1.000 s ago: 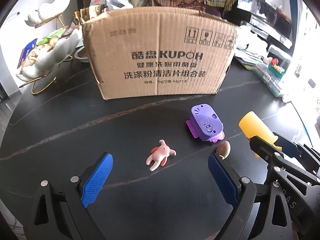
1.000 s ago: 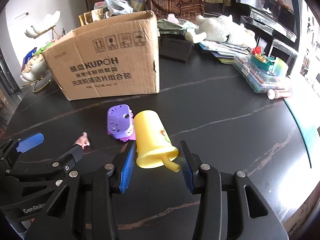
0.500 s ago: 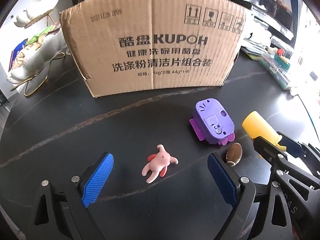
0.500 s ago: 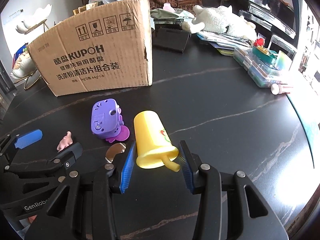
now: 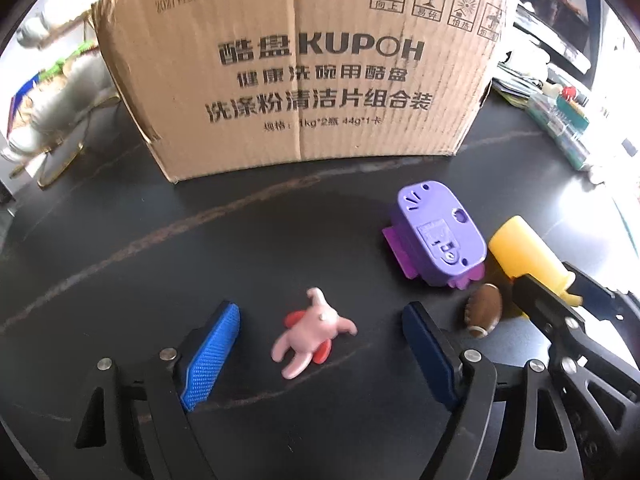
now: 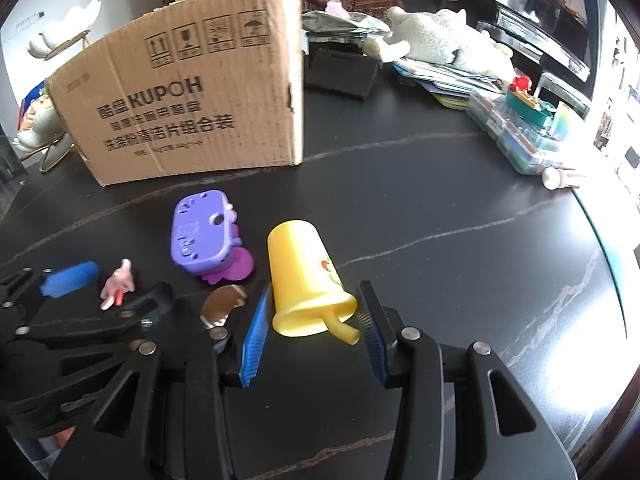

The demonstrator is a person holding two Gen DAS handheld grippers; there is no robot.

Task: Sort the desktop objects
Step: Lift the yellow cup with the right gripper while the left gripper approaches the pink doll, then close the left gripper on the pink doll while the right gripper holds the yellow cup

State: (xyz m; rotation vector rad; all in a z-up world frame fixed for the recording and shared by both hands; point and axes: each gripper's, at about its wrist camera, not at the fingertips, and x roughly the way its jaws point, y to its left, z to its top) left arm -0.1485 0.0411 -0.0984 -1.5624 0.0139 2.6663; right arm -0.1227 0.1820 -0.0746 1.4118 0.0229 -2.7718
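At the far left of the dark, veined worktop [image 5: 100,248] a white shell-shaped dish on a gold wire stand [image 5: 60,96] sits beside a large cardboard box [image 5: 304,64] printed KUPOH, which stands upright at the back and fills most of the left wrist view. In front of the box, the left tool [image 5: 320,344] has its blue-padded fingers [image 5: 212,352] spread wide, one on either side of a small pink figure [image 5: 310,330] with red parts that lies flat on the worktop; neither pad touches it. To the right of the figure lies a purple plastic toy [image 5: 438,236], underside up, and just beside its near corner rests a little brown football [image 5: 484,310], close to the outer side of the left tool's right finger. Further right, the right tool [image 6: 312,328] is set around the wide rim end of a yellow cup [image 6: 304,272], which lies tipped on its side with its base pointing away and a yellow straw [image 6: 342,330] poking toward the camera; the pads stand close on both sides, but I cannot tell whether they press on the cup. At the far right edge of the worktop lie clear storage cases [image 6: 520,140] with coloured contents, and behind them a white plush toy [image 6: 444,44] on a pile of papers.
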